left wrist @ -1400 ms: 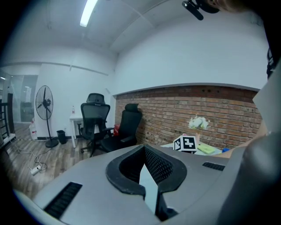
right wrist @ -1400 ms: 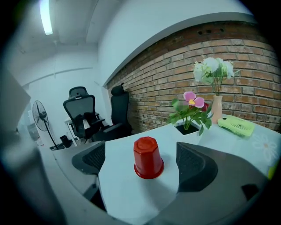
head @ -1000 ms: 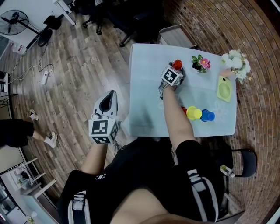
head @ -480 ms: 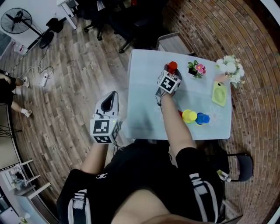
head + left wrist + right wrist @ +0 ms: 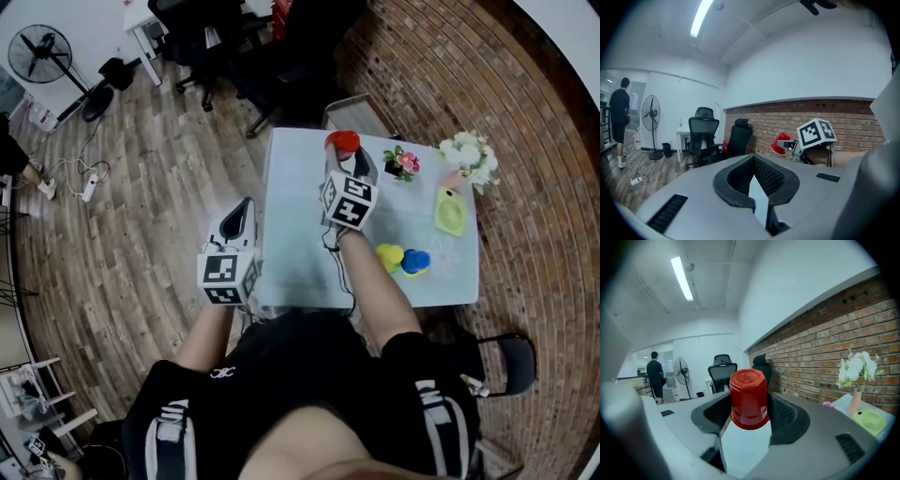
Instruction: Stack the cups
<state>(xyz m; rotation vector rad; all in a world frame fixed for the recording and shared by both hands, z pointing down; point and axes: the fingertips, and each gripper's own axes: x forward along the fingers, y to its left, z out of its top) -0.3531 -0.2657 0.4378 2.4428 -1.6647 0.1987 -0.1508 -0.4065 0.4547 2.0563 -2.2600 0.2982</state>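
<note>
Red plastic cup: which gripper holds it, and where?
The right gripper, its jaws just closed, clamps the red plastic cup by its sides; left gripper holds nothing.

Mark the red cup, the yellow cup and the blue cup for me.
Red octagonal plastic cup (image 5: 749, 401): right gripper view, on its side wall.
Yellow plastic cup (image 5: 388, 255): head view, on its top.
Blue plastic cup (image 5: 418, 260): head view, on its top.

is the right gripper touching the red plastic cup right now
Touching. The right gripper view shows the right gripper with its jaws pressed against both sides of the upside-down red plastic cup, holding it.
</note>
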